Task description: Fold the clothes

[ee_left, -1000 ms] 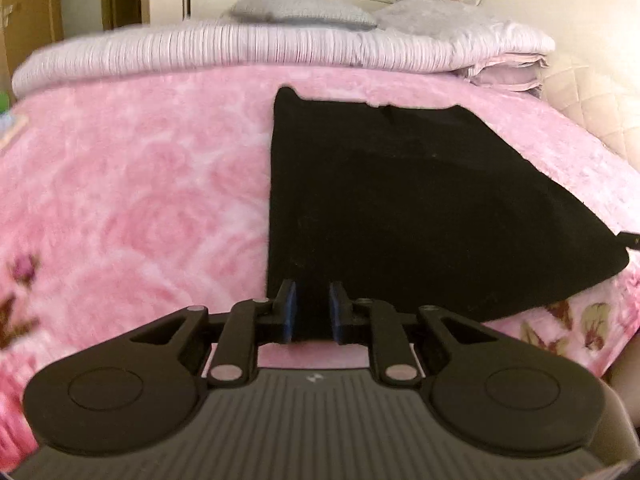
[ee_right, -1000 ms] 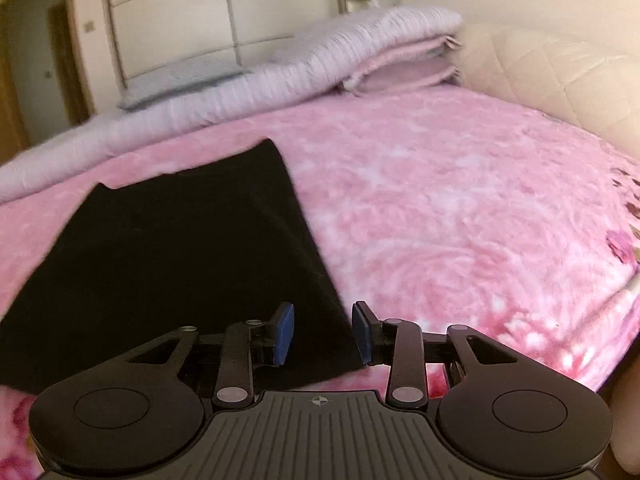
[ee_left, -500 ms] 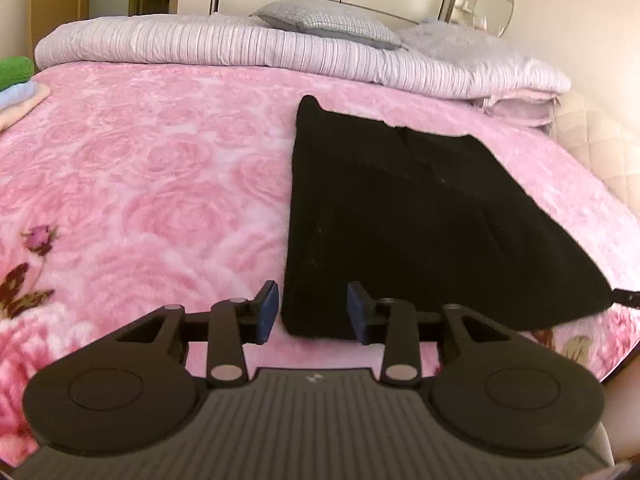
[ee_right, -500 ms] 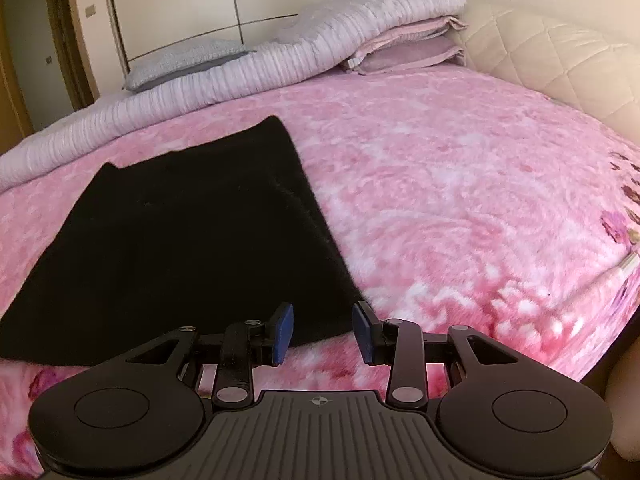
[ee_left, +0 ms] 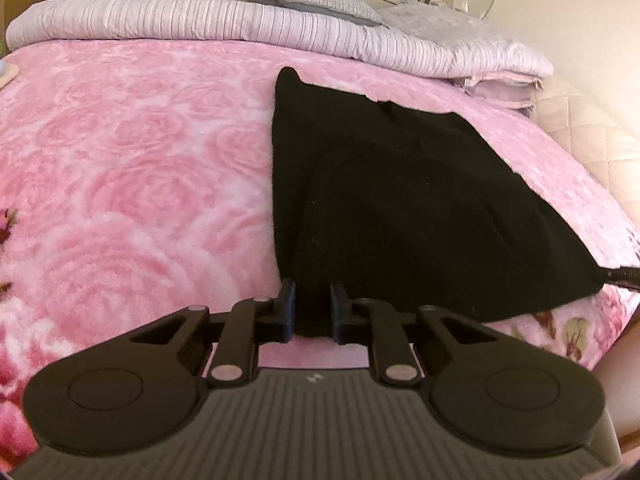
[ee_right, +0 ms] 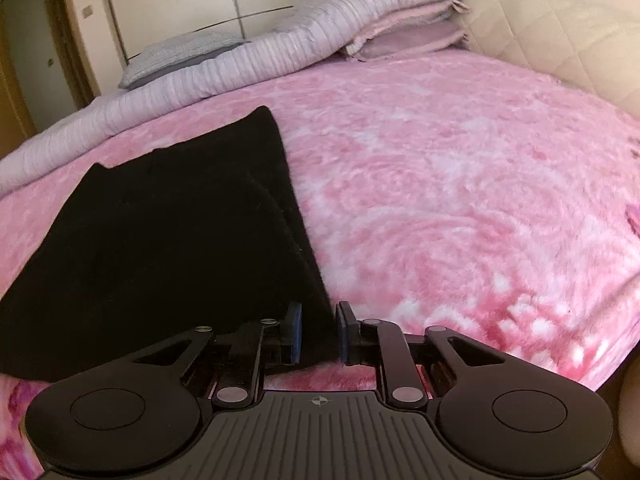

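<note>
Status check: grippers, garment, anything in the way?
Left gripper and right gripper each astride a near corner of the black garment, grip unconfirmed. Nothing in the way.

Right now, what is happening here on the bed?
A person is folding a black garment spread on a pink blanket. The left tongs grip its near left corner and the right tongs its near right corner. Both corners are pinched and slightly raised; the rest lies flat.

Both wrist views sit low and close over the near edge of the pink bed (ee_left: 132, 168), facing the headboard end. Left view looks from the black cloth's (ee_left: 400, 208) left corner, right view from its right; both share the cloth (ee_right: 160, 248) and pillows (ee_right: 188, 56).
</note>
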### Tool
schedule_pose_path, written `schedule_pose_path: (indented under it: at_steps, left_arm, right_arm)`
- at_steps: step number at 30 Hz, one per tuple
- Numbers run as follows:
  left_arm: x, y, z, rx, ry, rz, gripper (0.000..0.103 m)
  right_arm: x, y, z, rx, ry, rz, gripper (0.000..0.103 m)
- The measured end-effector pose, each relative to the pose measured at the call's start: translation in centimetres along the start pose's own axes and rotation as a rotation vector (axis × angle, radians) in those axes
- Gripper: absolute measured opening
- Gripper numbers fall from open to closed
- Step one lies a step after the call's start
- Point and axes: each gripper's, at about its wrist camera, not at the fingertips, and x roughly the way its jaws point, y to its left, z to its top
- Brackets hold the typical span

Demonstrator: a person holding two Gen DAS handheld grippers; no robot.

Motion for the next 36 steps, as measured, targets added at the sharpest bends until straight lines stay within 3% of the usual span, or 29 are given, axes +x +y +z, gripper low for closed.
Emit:
schedule_pose_path:
  at_steps: [3, 6, 9, 16, 21, 27, 36]
  left_arm:
    - [-0.1, 0.2, -0.6, -0.021, 0.003, 0.010, 0.015]
    - [-1.1, -0.9, -1.0, -0.038, 0.024, 0.072, 0.015]
    - [-2.1, -2.5, -1.0, -0.012, 0.064, 0.123, 0.014]
    - [-5.3, -6.0, -0.7, 0.019, 0.078, 0.176, 0.024]
    - [-7.1, -7.8, -0.8, 0.035, 0.089, 0.204, 0.027]
    - [-9.0, -8.6, -1.6, 0.033, 0.079, 0.222, 0.028]
    - [-10.2, -9.2, -1.9, 0.042, 0.063, 0.201, 0.031]
  right_arm:
    - [0.5, 0.9, -0.4, -0.038, -0.004, -0.047, 0.018]
    - [0.1, 2.0, -0.4, -0.079, -0.001, -0.090, 0.023]
    - [-1.3, 2.4, -0.2, -0.037, 0.003, -0.093, 0.030]
    - [-5.6, 4.7, -1.7, 0.031, 0.020, 0.001, 0.043]
    - [-7.7, 6.8, -3.2, 0.003, 0.052, 0.022, 0.045]
    - [-9.5, 7.3, -3.6, -0.019, 0.033, 0.018, 0.046]
    - [-10.7, 7.3, -3.7, -0.006, 0.020, 0.049, 0.047]
